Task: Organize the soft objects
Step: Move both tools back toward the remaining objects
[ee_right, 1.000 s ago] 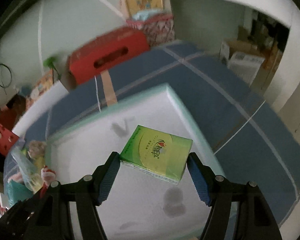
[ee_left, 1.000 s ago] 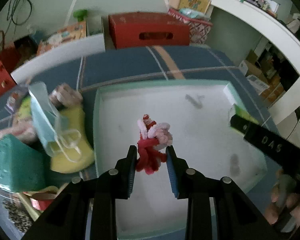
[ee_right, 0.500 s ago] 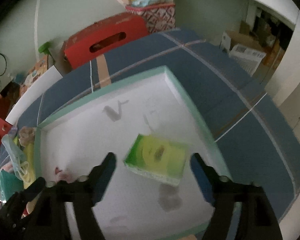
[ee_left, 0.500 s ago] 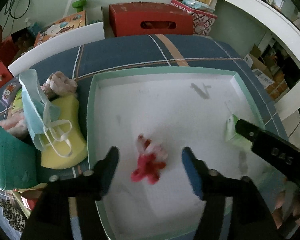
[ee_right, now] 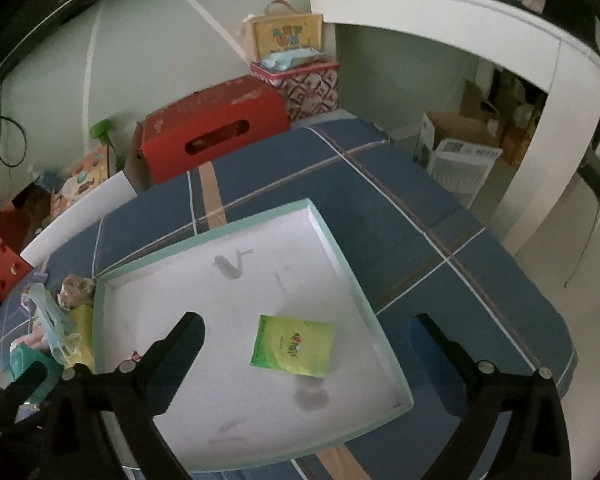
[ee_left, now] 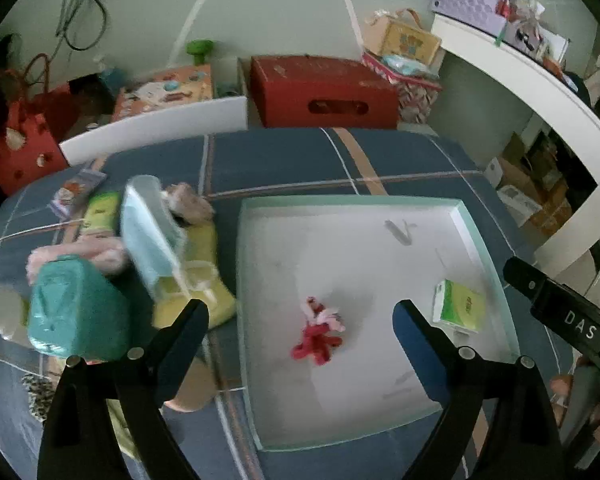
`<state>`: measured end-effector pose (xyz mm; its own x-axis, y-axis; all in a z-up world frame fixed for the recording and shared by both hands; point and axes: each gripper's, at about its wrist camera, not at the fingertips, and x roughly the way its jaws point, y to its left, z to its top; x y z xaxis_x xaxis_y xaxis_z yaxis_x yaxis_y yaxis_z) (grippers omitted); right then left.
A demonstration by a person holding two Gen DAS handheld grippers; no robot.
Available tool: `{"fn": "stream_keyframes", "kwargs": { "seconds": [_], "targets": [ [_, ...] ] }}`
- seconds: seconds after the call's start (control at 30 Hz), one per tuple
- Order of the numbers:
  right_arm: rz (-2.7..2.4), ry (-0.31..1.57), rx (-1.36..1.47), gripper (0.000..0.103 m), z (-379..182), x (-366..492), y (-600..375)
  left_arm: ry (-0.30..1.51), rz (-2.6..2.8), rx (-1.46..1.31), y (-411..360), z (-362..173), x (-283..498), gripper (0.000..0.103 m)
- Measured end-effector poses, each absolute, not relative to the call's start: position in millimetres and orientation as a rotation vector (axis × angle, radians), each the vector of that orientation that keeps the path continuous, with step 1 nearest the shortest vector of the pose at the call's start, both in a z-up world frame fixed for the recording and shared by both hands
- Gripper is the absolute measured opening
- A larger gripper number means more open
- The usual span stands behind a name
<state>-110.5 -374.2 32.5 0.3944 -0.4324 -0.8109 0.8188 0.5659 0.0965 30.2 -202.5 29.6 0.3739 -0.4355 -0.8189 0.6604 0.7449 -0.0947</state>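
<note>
Blue plaid cloth (ee_left: 284, 164) over the whole table, with pale and tan stripes crossing. On top, a wide shallow tray (ee_left: 340, 201) with mint-green rim and white floor, a few grey smudges on the floor.

Behind the table, against the wall, a red cardboard box (ee_left: 324, 88) with an oval handle slot.

Left of the tray, on the cloth, a heap of soft things: a teal bag (ee_left: 74, 312) at the front, a yellow sponge-like piece (ee_left: 204, 248) just beside the tray rim, a light blue face mask (ee_left: 148, 232) standing tilted on the heap, a pink fluffy piece (ee_left: 100, 254) behind the teal bag.

Left gripper (ee_left: 300, 322) held above the tray, jaws opening and already wide apart, nothing pressed between the pads. Right gripper (ee_right: 308, 334) also above the tray, jaws opening wide, pads free of any thing.

Green tissue pack (ee_right: 293, 346) lying flat on the tray floor, toward the right rim, between the right gripper's fingers in that view but not touched. Same pack seen from the left wrist near the tray's right wall.

Small red and pink plush toy (ee_left: 319, 332) lying on the tray floor near the middle, between the left gripper's spread fingers, untouched, well apart from the tissue pack.
</note>
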Motion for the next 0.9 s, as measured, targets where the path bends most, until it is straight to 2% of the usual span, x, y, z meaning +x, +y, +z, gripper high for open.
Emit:
{"fn": "stream_keyframes", "kwargs": {
  "seconds": [0.43,0.9],
  "targets": [
    [-0.594,0.836,0.471,0.103,34.0,-56.1,-313.0,0.921,-0.530,0.160,-120.8,49.1,53.6,0.094],
    [-0.300,0.894,0.405,0.103,24.2,-0.4,-220.5,0.956,-0.188,-0.023,14.8,43.3,105.7,0.094]
  ]
}}
